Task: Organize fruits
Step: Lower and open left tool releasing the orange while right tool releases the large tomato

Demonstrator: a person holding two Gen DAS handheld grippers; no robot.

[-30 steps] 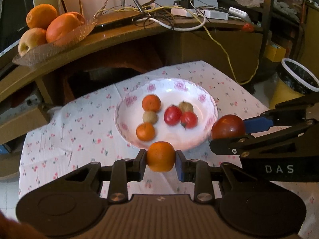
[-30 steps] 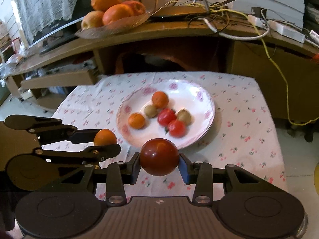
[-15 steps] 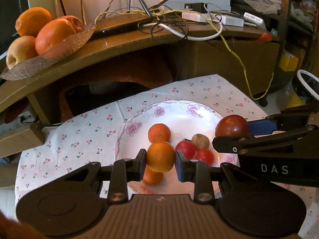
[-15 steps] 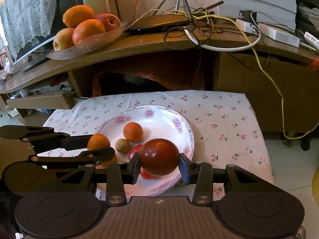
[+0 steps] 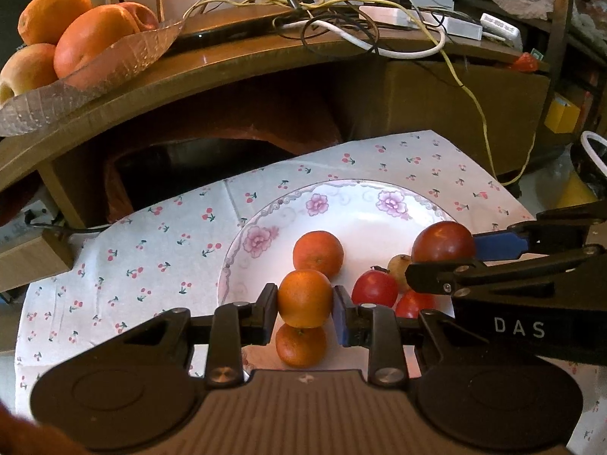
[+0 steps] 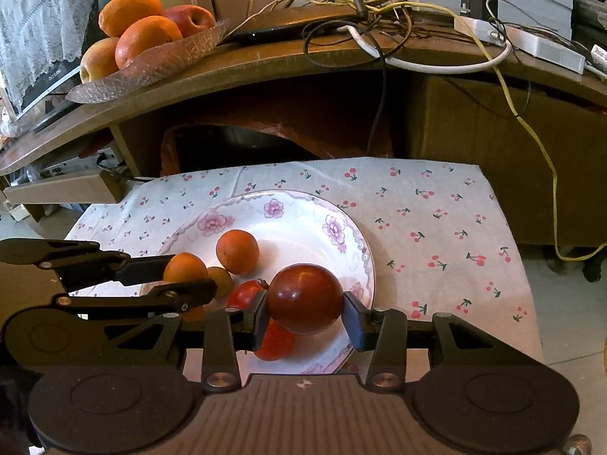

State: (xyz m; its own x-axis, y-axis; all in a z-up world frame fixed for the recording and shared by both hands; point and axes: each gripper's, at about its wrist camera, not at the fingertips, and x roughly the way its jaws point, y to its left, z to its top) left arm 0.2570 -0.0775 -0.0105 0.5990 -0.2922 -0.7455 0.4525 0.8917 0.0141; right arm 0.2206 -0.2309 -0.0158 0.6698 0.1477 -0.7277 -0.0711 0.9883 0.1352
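Observation:
My left gripper [image 5: 305, 299] is shut on a small orange [image 5: 305, 297] and holds it above the near part of the white flowered plate [image 5: 353, 208]. My right gripper [image 6: 305, 305] is shut on a dark red plum [image 6: 305, 297], held over the plate's [image 6: 299, 212] near right side. On the plate lie two more small oranges [image 5: 318, 254], two red tomatoes [image 5: 375, 288] and a small brownish fruit [image 5: 398, 265]. Each gripper shows in the other's view, with the right gripper [image 5: 444, 254] at right and the left gripper [image 6: 186, 273] at left.
The plate sits on a cherry-print cloth [image 5: 151, 250] over a low table. Behind is a wooden shelf [image 5: 235, 64] with a glass dish of large oranges and apples [image 5: 91, 38] at left and tangled cables [image 5: 341, 19]. A bin [image 5: 592, 159] stands far right.
Both grippers, each still holding its fruit, have moved forward and lower over the plate; the shelf and the plate now look nearer.

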